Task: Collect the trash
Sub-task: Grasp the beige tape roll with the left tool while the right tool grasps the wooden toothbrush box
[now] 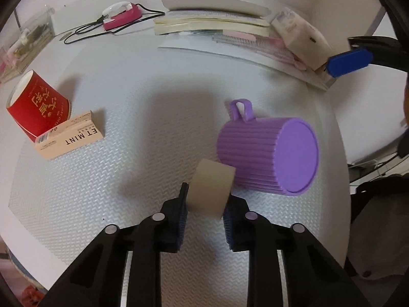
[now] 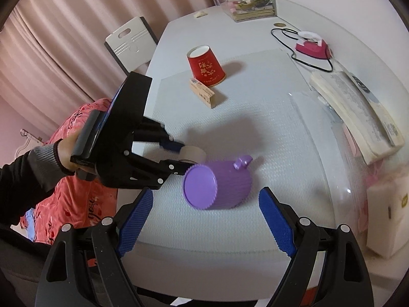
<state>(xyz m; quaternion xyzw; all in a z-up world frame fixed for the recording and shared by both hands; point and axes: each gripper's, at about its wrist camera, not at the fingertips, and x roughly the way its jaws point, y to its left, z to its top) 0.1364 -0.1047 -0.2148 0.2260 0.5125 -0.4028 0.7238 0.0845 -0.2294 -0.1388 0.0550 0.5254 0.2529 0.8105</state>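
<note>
My left gripper (image 1: 207, 199) is shut on a short beige cardboard roll (image 1: 213, 183), which sits on the textured white mat (image 1: 133, 168); the right wrist view shows this gripper (image 2: 184, 156) with the roll (image 2: 195, 152) at its tips. Right beside the roll, a purple ribbed bin (image 1: 265, 153) lies on its side, bottom facing me. My right gripper (image 2: 207, 194) stands open, its blue pads either side of the bin (image 2: 219, 184) without touching it. A red paper cup (image 1: 38, 107) stands upside down next to a tan mint box (image 1: 69, 135).
A pink mini iron (image 1: 122, 15) with its black cord, a stack of books (image 1: 212, 23) and a tissue pack (image 1: 301, 38) line the far side. A clear organiser box (image 2: 250, 0) sits in the corner. A white chair (image 2: 130, 43) stands beside the table (image 2: 179, 33).
</note>
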